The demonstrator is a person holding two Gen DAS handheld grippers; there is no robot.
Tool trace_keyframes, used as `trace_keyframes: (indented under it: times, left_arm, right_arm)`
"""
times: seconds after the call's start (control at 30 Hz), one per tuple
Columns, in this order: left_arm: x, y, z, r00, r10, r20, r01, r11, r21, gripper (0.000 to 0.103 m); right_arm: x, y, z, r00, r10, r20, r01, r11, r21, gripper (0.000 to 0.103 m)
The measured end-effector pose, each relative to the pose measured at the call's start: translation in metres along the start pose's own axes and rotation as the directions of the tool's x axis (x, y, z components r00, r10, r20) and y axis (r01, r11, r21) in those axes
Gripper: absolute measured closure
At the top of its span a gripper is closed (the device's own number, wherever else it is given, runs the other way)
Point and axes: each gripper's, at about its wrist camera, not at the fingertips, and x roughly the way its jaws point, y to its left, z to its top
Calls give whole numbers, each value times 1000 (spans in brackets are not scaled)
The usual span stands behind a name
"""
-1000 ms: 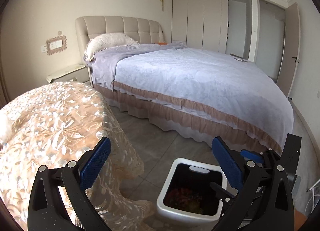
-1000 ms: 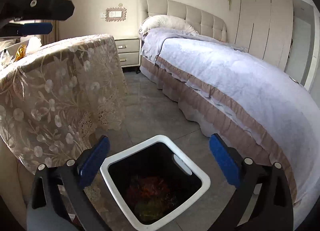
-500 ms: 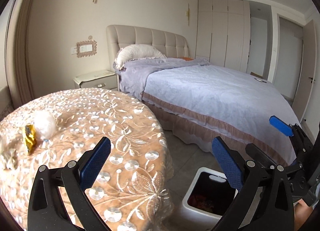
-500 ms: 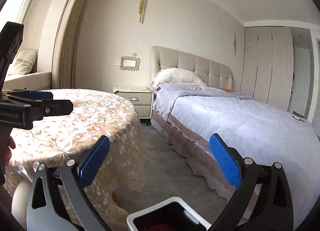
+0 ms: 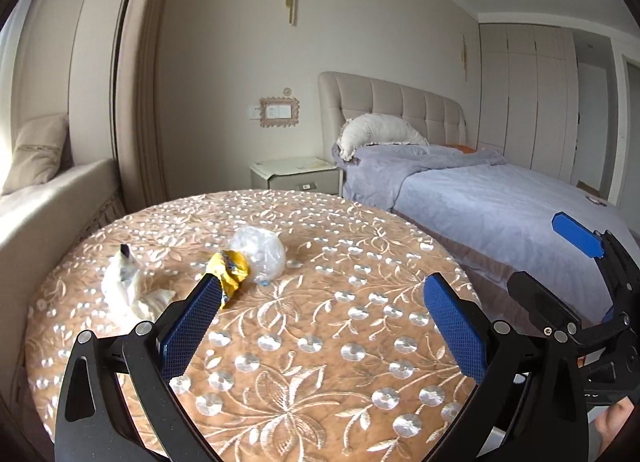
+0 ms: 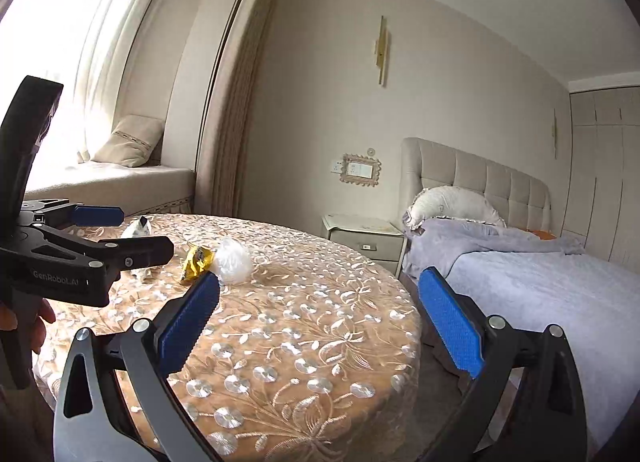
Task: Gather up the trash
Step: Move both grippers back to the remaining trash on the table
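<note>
Three pieces left: a clear plastic wad [image 5: 260, 252], a yellow wrapper [image 5: 229, 268] and a crumpled white tissue [image 5: 122, 288] lay on the tabletop [image 5: 320, 342], none yet collected.
Trash layout: the yellow wrapper touched the plastic wad on its window side; the tissue sat further toward the window, apart from the wad.
Left gripper [image 5: 320, 326]: jaws wide, holding nothing, over the tabletop short of the wad.
Right gripper [image 6: 320, 326]: jaws wide, holding nothing, nearer the bed [image 6: 540, 286] than the wad.
Progress: judged partway; the tabletop pieces remained to be picked up.
Change: a second earlier both cameras looked down into a white bin on the floor holding some trash; the bin had since left both views and the tabletop trash had come into view.
</note>
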Motion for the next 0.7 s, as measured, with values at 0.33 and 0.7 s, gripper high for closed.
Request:
trace_keyframes:
  times: [0.33, 0.7]
  left_arm:
    - [-5, 91, 6, 990, 142, -5, -142, 988, -64, 4]
    - [24, 174, 10, 974, 220, -52, -224, 970, -91, 4]
  right_arm:
    - [53, 73, 35, 989, 148, -22, -149, 988, -42, 4]
    - [120, 136, 51, 966, 248, -65, -253, 965, -73, 4]
